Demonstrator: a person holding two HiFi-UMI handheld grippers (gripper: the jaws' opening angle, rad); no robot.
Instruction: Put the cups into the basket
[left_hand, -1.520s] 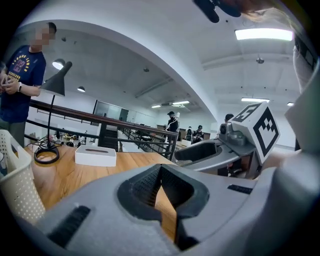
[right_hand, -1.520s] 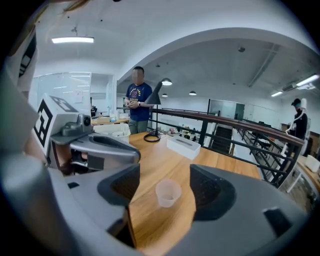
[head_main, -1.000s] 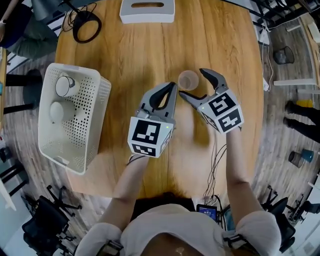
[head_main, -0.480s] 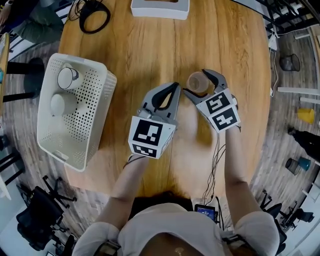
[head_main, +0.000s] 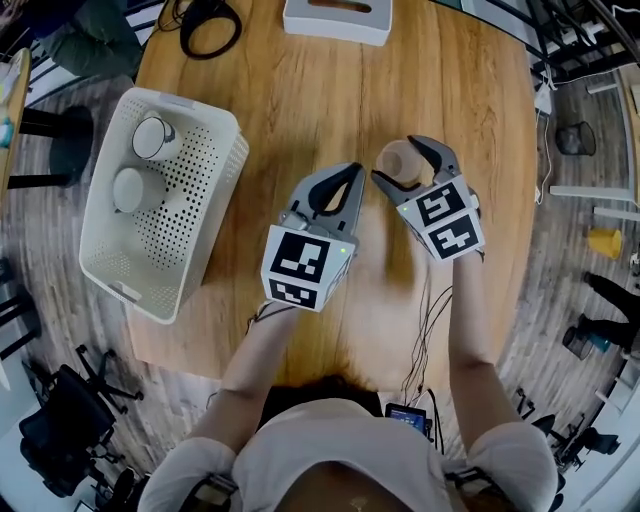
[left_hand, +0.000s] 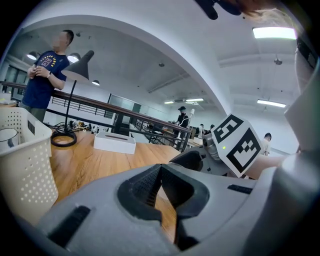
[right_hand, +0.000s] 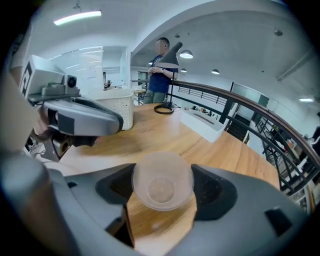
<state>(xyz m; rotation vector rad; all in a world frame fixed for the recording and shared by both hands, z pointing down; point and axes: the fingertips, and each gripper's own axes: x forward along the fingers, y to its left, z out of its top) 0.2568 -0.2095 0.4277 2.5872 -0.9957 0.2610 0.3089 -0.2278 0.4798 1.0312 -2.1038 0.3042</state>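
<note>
As its jaws have just been closing, right gripper (head_main: 398, 160) clasps the translucent cup (right_hand: 162, 187). Left gripper (head_main: 352, 172) clenched, empty. Basket (head_main: 205, 200) likely next.

A white box (head_main: 337, 17) is set at the far edge of the wooden table (head_main: 300, 110), and the ring base of a black lamp (head_main: 210, 22) is laid at the table's far left corner. A standing person (left_hand: 44, 75) is seen beyond that corner of the table, with a dark railing (left_hand: 100, 107) behind. Black chairs (head_main: 60, 445) are parked off the table's near left corner.
</note>
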